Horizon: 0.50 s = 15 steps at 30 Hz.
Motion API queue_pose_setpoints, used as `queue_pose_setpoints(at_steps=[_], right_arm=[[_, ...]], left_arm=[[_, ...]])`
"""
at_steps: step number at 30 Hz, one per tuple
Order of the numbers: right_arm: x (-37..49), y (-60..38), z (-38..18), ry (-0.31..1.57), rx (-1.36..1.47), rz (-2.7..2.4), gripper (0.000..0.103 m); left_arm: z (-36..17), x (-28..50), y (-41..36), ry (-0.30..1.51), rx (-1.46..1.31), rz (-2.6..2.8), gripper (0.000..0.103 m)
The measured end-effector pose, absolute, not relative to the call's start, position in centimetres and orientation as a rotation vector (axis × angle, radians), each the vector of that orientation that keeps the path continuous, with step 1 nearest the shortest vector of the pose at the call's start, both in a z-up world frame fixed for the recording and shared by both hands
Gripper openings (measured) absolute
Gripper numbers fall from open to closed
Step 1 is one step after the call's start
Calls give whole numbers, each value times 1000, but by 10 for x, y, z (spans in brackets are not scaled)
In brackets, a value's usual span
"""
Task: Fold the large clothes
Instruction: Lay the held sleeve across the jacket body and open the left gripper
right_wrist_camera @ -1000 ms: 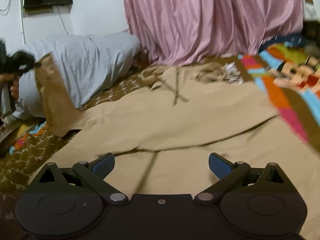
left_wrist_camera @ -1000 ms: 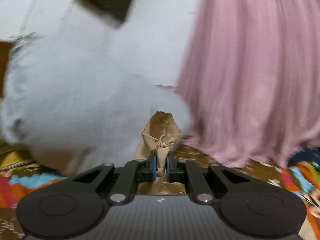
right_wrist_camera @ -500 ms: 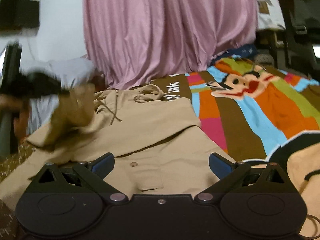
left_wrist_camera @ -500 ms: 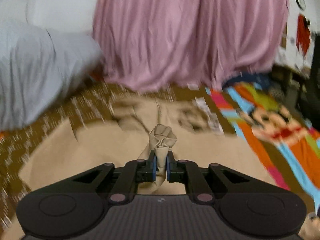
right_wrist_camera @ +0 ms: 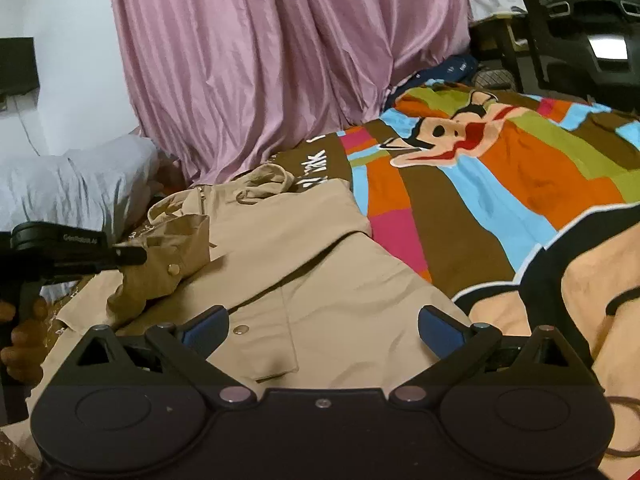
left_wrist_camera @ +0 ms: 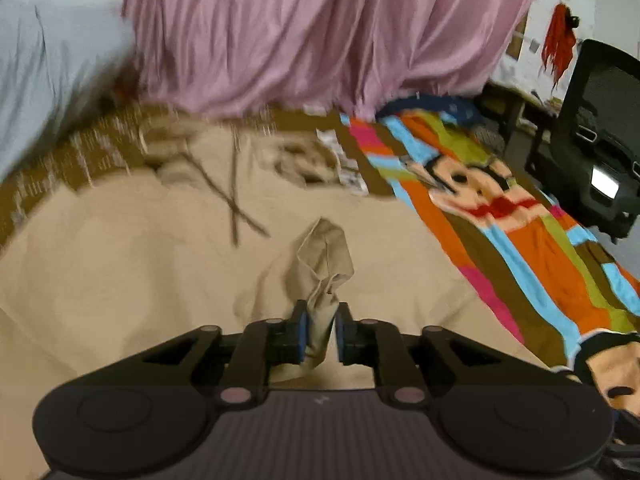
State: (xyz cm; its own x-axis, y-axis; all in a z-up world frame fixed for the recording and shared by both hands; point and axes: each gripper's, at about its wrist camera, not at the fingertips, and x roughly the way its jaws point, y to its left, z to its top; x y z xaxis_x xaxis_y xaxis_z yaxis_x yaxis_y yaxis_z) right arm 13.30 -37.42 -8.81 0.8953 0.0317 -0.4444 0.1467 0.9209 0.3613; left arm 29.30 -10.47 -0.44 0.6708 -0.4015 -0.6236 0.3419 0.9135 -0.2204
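Your right gripper [right_wrist_camera: 322, 326] hangs low over the beige coat [right_wrist_camera: 304, 264], blue fingertips [right_wrist_camera: 206, 326] spread wide with nothing between them. The coat lies spread on the striped cartoon blanket [right_wrist_camera: 500, 184]; one snap button [right_wrist_camera: 240, 331] shows just ahead of your left-side finger. At the left edge your left gripper [right_wrist_camera: 120, 256] comes in from the side, pinching a bunched cuff [right_wrist_camera: 168, 264] of the coat and lifting it above the rest of the fabric; your hand [right_wrist_camera: 22, 340] grips its handle below. Behind: pink curtain [right_wrist_camera: 280, 60], grey pillow [right_wrist_camera: 76, 188] left, black chair [right_wrist_camera: 580, 20] top right.
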Motion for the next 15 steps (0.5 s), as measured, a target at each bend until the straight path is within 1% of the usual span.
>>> queue_pose_setpoints(at_steps=[1, 2, 3, 5, 8, 11, 15], right_arm=[[134, -375, -89, 465, 406, -63, 101], [134, -375, -90, 468, 411, -64, 101], [134, -376, -91, 470, 416, -64, 101], [135, -375, -92, 474, 419, -65, 101], [136, -374, -92, 479, 408, -61, 101], [136, -370, -92, 484, 387, -52, 101], [142, -362, -86, 502, 340, -65, 101]], left_arm=[[-5, 293, -102, 744, -115, -426, 22], [-4, 293, -99, 757, -134, -438, 37], [-2, 293, -95, 761, -141, -446, 57], [5, 290, -88, 745, -131, -429, 77], [15, 287, -73, 732, -112, -435, 81], [20, 286, -50, 724, -58, -371, 87], [13, 300, -2, 695, 85, -118, 89]])
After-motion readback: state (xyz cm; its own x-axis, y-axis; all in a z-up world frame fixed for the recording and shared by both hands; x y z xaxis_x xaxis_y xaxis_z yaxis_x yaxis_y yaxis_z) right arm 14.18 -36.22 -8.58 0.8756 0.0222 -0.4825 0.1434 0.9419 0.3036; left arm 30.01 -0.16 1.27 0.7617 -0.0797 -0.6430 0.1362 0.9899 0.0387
